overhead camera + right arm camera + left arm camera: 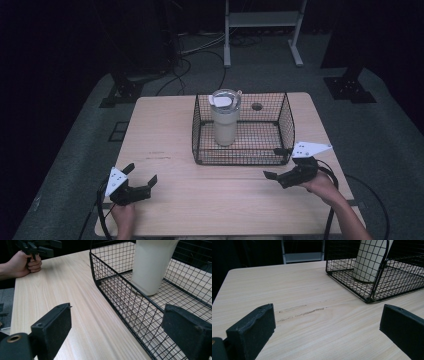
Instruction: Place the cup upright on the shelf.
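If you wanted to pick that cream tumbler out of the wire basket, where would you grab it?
Probably from above: the tumbler stands upright and the basket walls fence its sides. I'd close the jaws across its upper body just under the lid, where it rises above the rim.

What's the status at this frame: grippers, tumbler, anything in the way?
Left gripper open, right gripper open, both empty. Tumbler upright inside wire basket, untouched. Basket wall stands between right gripper and tumbler.

Dim overhead light, dark surroundings, soft shadows, slight blur.
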`<state>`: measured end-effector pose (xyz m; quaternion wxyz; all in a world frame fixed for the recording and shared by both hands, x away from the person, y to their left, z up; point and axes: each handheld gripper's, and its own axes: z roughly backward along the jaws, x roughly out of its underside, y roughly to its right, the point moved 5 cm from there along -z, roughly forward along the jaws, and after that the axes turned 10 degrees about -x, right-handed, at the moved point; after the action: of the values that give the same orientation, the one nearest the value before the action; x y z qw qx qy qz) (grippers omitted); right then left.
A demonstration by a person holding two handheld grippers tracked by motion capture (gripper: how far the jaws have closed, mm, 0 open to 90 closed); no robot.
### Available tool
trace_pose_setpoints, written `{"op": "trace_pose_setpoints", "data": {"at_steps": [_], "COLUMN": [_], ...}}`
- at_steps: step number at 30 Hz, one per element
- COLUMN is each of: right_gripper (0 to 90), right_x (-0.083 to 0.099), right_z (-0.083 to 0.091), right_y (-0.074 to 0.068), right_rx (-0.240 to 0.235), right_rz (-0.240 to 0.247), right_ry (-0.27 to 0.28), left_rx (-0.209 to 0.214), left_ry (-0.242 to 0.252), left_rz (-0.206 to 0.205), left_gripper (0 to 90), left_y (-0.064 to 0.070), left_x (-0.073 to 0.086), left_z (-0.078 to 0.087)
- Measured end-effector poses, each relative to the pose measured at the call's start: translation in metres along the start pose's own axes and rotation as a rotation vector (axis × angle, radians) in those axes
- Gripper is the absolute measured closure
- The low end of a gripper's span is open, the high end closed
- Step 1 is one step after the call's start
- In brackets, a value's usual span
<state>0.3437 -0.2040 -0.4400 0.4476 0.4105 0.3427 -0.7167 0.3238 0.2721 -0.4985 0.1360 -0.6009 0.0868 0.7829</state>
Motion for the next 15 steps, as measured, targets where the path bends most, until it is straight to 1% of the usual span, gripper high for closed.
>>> {"op": "trace_pose_setpoints", "data": {"at_steps": [10,15], "right_gripper": [8.5,8.5], "right_x": [0.012,0.018], "right_z": [0.000,0.001], "right_y": [-0.008,-0.010], "right_rx": [-0.002,0.004], "right_rz": [-0.006,-0.010], "right_ry": [0.003,0.004], "left_rx": [-0.001,-0.001], "left_ry": [-0.001,-0.002], "left_rz": [0.000,-0.001], "left_gripper": [0.0,0.0], "left_y": [0.000,0.000], "left_x": [0.000,0.000], "left_z": [0.000,0.000]}}
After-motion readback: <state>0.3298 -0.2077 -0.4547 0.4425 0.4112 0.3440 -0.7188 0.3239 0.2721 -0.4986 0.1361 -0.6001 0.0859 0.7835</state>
